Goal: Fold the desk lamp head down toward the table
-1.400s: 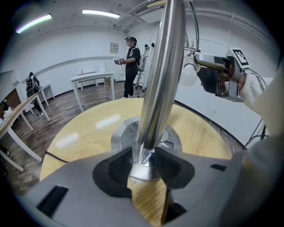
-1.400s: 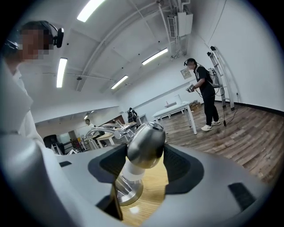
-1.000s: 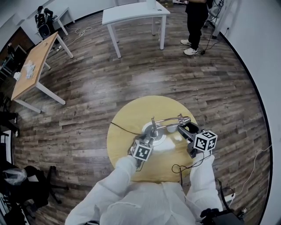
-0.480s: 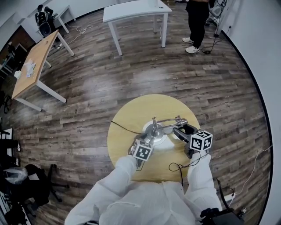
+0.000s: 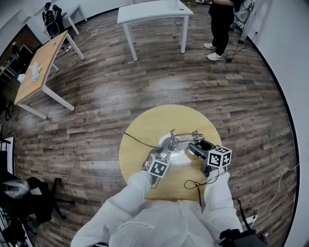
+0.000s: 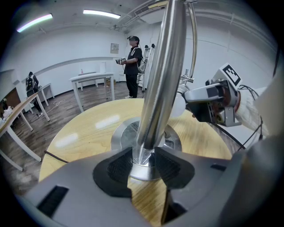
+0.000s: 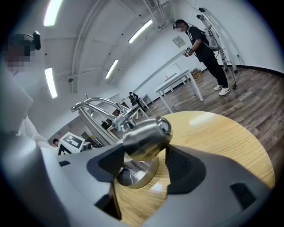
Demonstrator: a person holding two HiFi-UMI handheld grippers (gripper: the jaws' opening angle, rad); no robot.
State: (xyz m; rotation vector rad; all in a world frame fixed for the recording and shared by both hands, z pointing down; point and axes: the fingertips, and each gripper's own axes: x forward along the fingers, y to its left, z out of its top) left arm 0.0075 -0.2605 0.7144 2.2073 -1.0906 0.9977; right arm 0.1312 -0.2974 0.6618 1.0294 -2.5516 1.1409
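A chrome desk lamp stands on a round wooden table point(image 5: 145, 130). Its round base point(image 5: 179, 155) sits near the middle, and its upright pole point(image 6: 159, 80) rises from the base point(image 6: 122, 135). My left gripper point(image 5: 166, 153) is shut on the pole just above the base, its pads point(image 6: 117, 166) pressed to the metal. The lamp's thin arm point(image 5: 186, 134) reaches right to the head point(image 7: 146, 135). My right gripper point(image 5: 193, 147) is shut on that rounded head, held low over the table beside the base point(image 7: 135, 173).
A black cord point(image 5: 137, 140) runs off the table's left side, and another cable point(image 5: 193, 184) loops near the front edge. Farther off stand a white table point(image 5: 154, 12), a wooden desk point(image 5: 38, 67) and a person point(image 5: 219, 24).
My right gripper has moved left and down with the lamp head, bringing it closer to the base and table. The left gripper stays clamped on the pole.
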